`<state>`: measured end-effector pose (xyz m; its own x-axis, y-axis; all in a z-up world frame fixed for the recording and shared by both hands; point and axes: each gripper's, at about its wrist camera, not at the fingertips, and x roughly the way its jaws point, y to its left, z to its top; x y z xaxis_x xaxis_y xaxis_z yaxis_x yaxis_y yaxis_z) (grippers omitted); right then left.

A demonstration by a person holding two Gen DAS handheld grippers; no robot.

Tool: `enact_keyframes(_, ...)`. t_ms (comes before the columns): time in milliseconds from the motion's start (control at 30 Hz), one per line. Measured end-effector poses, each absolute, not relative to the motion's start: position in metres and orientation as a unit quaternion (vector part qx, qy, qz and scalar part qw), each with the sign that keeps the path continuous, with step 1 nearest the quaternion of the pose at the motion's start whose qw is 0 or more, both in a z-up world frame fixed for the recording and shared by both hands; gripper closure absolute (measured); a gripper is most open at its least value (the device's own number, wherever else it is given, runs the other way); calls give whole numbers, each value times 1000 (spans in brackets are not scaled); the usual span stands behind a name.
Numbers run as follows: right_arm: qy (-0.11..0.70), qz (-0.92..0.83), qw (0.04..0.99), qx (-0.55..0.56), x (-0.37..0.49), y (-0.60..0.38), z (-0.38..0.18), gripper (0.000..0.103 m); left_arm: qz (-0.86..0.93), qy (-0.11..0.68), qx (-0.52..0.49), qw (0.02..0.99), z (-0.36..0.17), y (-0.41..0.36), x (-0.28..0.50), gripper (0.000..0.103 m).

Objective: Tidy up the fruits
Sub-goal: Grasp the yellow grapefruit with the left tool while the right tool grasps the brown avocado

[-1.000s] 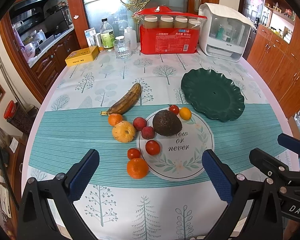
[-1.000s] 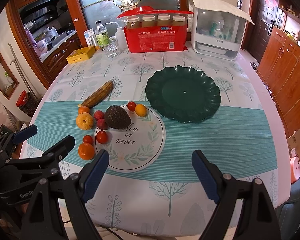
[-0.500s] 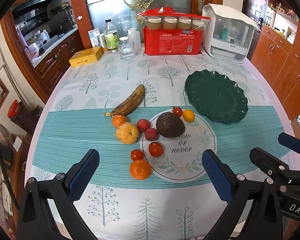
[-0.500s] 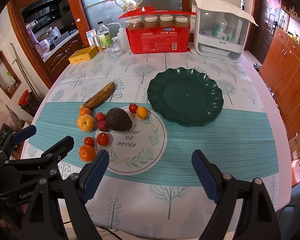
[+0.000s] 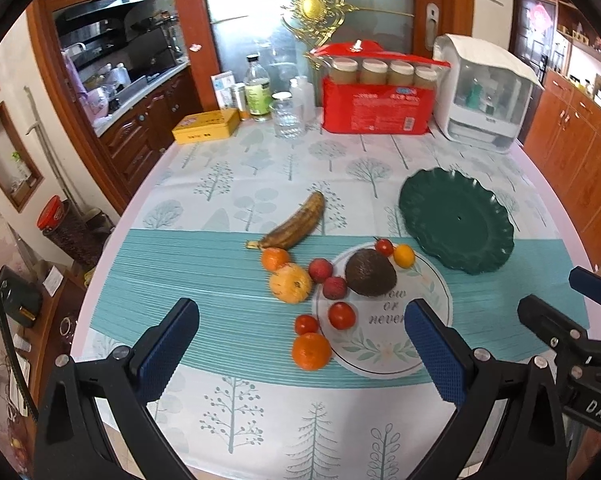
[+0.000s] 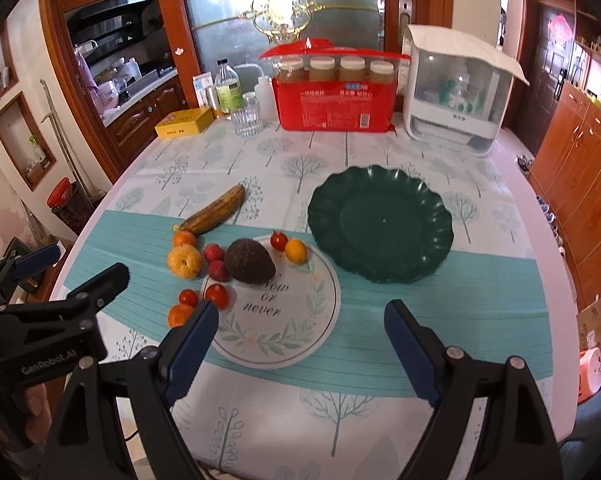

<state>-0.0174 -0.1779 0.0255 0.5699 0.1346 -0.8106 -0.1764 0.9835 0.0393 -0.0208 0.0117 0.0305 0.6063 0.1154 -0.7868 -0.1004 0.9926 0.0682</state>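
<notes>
Holding both my left gripper [image 5: 300, 344] and right gripper [image 6: 300, 344] spread wide and empty, I've drifted slightly closer since a second ago. Fruits remain clustered around the avocado [image 5: 370, 272] on the white mat [image 6: 300, 320], beside the bare green plate [image 6: 380, 222].

Dark green scalloped plate [image 6: 380, 222], plain all over. Beside it a white round mat [image 6: 276, 312] with black script and a pale green leaf wreath. The tablecloth [image 5: 260, 160] is white with grey-green tree prints, crossed by a teal striped band. Brown-speckled banana [image 5: 296, 222], dark brown avocado [image 5: 370, 272], bright orange tangerine [image 5: 311, 351], red tomato [image 5: 342, 315]. Blue pads [image 6: 190, 350] on black gripper arms.
</notes>
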Motion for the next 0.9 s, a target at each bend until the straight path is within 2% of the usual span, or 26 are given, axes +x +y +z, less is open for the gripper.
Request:
enact_keyframes(433, 470, 110, 876, -28, 26, -148, 15, 17, 111, 440, 13, 891, 33, 73, -1, 1)
enact_keyframes(900, 564, 134, 815, -3, 87, -112, -75, 17, 13, 558, -63, 827, -75, 106, 75, 1)
